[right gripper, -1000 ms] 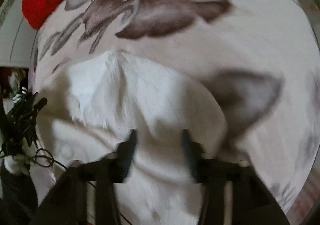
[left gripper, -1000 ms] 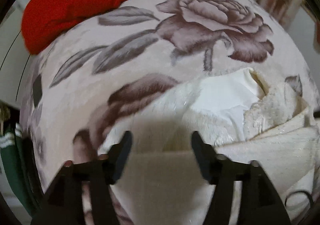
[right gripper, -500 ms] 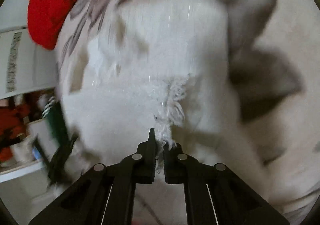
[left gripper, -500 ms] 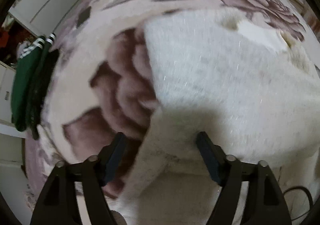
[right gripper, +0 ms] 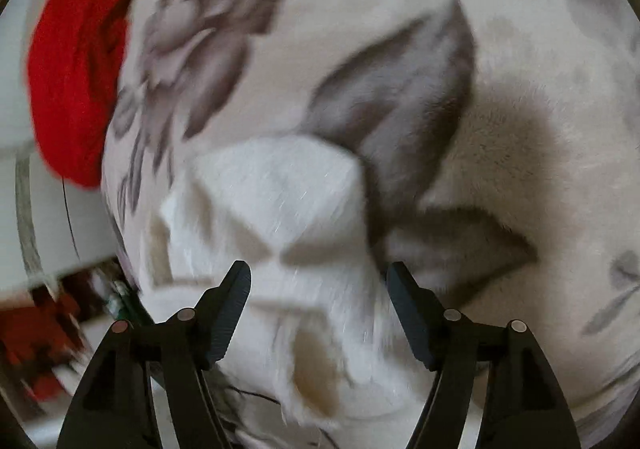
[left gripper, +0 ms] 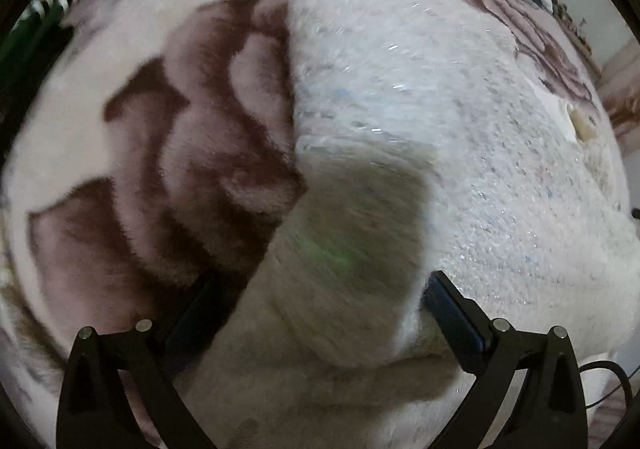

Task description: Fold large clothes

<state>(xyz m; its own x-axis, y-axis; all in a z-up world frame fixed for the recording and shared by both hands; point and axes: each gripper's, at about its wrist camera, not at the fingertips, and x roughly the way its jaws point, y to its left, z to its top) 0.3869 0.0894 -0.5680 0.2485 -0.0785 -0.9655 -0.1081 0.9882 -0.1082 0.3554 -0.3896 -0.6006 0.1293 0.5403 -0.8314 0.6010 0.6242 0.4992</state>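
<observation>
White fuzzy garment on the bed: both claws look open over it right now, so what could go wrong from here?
1. The left claw, jaws just opened wide, straddles a thick fold of the white garment; closing here may pinch several layers.
2. The right claw has just opened, pads clear, over a lumpy, creased part; folding now may trap wrinkles.
3. A claw might snag the plush floral blanket too.

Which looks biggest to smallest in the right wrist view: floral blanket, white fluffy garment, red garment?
1. floral blanket, filling most of the view.
2. white fluffy garment, though nearness to the camera enlarges it.
3. red garment, farther off and partly cut off, so its true size is unsure.
</observation>
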